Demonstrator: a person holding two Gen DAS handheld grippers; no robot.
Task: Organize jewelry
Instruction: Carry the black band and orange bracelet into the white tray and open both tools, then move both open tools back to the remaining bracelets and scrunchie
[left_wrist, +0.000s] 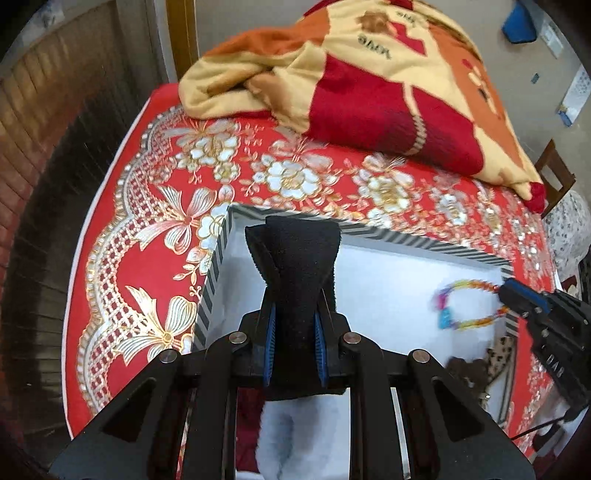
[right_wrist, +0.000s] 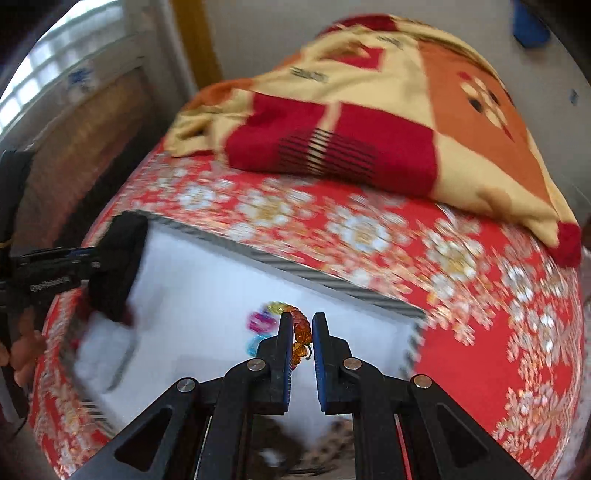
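Midway, by the look of it. Left gripper (left_wrist: 293, 258) clamped on a black fuzzy pad (left_wrist: 295, 254), perhaps a velvet jewelry cushion, held over the near-left part of the striped-rim box (left_wrist: 388, 236). Right gripper (right_wrist: 303, 328) pinched narrow on a beaded bracelet (right_wrist: 301, 332), hanging above the white box floor toward the right end. Not yet set down, either piece. Also in the box's near corner: something dark and leopard-patterned (left_wrist: 476, 369), too blurred to name. Bracelet: glossy translucent beads, amber through yellow, pink and blue, strung in a loop. Pad: matte, napped, roughly rectangular. Box: stiff card, smooth white inside, black-and-white banded edge. Underneath, a red bedspread (left_wrist: 140, 236) with metallic gold and silver flowers; behind, a plush folded blanket (left_wrist: 369, 92).
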